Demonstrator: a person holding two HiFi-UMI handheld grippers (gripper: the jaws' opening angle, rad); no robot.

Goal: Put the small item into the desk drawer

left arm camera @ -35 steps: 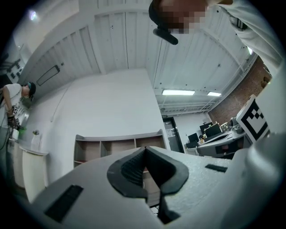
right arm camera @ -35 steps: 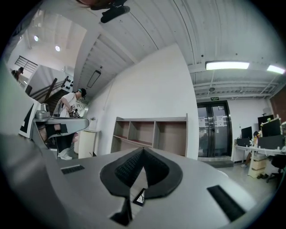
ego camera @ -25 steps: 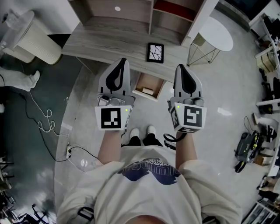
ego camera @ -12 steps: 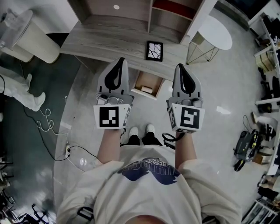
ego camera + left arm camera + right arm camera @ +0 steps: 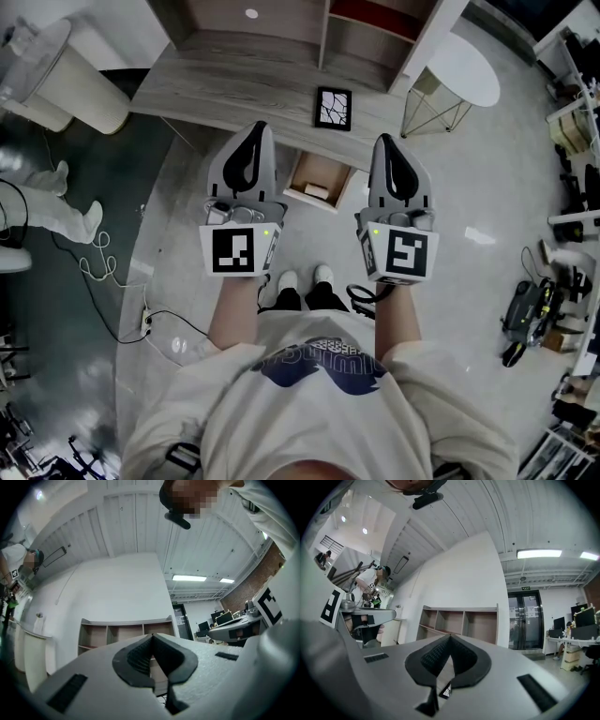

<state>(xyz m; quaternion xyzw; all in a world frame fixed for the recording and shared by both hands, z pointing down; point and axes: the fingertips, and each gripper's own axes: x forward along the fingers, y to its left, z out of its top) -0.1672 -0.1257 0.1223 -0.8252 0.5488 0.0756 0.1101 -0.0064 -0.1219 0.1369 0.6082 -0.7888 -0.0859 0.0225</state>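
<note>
Between the two tools' tips and well below them, a small pale block-shaped item [image 5: 316,192] lies inside the open light-wood desk drawer [image 5: 328,172], toward its near edge and touching neither tool. The drawer juts out from the grey wood-grain desk [image 5: 234,94] ahead of both tools. On the desk, a black-framed square tile [image 5: 334,109] with a white crackle pattern sits beyond the gap between them. The left gripper [image 5: 254,131] and right gripper [image 5: 387,142], both grey with black pads, are held side by side at chest height. Each has its jaws pressed together on nothing, and their own views show only pad meeting pad. By the look of it the placing is done, and what may remain is pushing the drawer shut, which has not yet begun. Compared with the earlier frames, both tools sit where they were, jaws just as closed, and the item is unmoved. Only a bystander in white [image 5: 66,211], far off the left gripper's outer side, has stepped to a new spot.
</note>
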